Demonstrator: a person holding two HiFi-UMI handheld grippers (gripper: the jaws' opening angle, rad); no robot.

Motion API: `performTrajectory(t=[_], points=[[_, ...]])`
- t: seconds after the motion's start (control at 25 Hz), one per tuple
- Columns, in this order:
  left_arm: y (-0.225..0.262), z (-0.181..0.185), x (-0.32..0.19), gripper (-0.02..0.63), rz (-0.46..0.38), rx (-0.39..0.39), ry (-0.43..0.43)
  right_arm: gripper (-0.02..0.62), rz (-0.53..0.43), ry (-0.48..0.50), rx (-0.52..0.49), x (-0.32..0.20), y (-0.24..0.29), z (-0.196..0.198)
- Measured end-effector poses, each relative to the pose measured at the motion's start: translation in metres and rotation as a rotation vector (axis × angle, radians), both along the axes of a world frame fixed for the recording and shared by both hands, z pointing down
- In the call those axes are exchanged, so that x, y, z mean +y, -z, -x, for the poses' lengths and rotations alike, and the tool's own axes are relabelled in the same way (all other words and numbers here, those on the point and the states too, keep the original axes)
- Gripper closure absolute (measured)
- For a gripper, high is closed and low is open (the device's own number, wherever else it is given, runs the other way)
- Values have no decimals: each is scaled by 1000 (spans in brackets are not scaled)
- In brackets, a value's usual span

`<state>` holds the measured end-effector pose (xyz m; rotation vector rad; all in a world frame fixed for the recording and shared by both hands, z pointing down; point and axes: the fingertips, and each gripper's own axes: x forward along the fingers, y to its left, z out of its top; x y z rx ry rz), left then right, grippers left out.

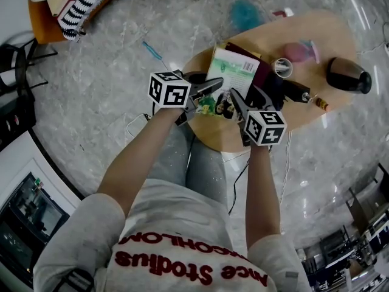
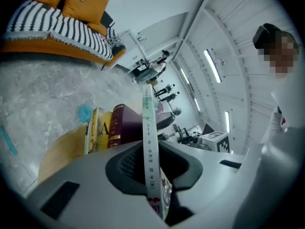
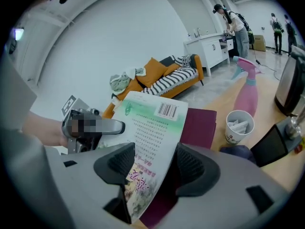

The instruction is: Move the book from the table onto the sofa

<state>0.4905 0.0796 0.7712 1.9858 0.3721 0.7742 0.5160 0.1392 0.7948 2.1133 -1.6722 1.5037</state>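
now book [image 1: 234, 72] edge-on in left hand-held gripper [image 2: 150, 144]

Looking down on a grey marbled floor [image 1: 121, 78], glossy and catching pale streaks of light. Finding an oval wooden table [image 1: 328, 29] standing on it. Seeing, against a plain white wall [image 3: 105, 37], an orange sofa [image 2: 43, 49] carrying a black-and-white striped throw [image 2: 52, 25] and an orange cushion [image 2: 81, 4]. Making out a white counter [image 3: 209, 46] further along that wall, with two people [image 3: 233, 18] standing near it. Noting long light strips [image 2: 212, 66] glowing among white panels overhead.
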Motion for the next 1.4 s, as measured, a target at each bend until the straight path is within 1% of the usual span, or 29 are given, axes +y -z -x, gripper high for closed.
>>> performTrajectory(t=[0.2, 0.48, 0.52, 0.64, 0.68, 0.76, 0.84, 0.96, 1.16, 1.24, 1.4], points=[[22, 4, 2, 534, -68, 59, -7, 327, -34, -20, -10, 0, 14, 5], [59, 6, -3, 535, -112, 133, 2, 331, -111, -61, 57, -3, 50, -2], [66, 7, -5, 535, -114, 142, 4, 356, -131, -83, 63, -2, 57, -5], [84, 11, -13, 535, -141, 162, 3, 499, -184, -163, 106, 3, 83, -19], [89, 13, -16, 535, -157, 166, 0, 531, -186, -178, 133, 5, 91, -24], [98, 17, -24, 535, -181, 174, 0, 554, -182, -184, 190, 6, 106, -30], [107, 22, -33, 535, -193, 181, 13, 561, -176, -183, 245, 5, 121, -32], [123, 28, -48, 535, -215, 189, 64, 566, -161, -206, 319, 2, 141, -34], [152, 34, -71, 535, -269, 225, 155, 568, -191, -272, 365, 0, 172, -34], [167, 38, -75, 535, -288, 260, 174, 568, -223, -286, 391, 0, 189, -32], [207, 43, -89, 535, -327, 359, 220, 568, -311, -302, 482, -1, 236, -30]])
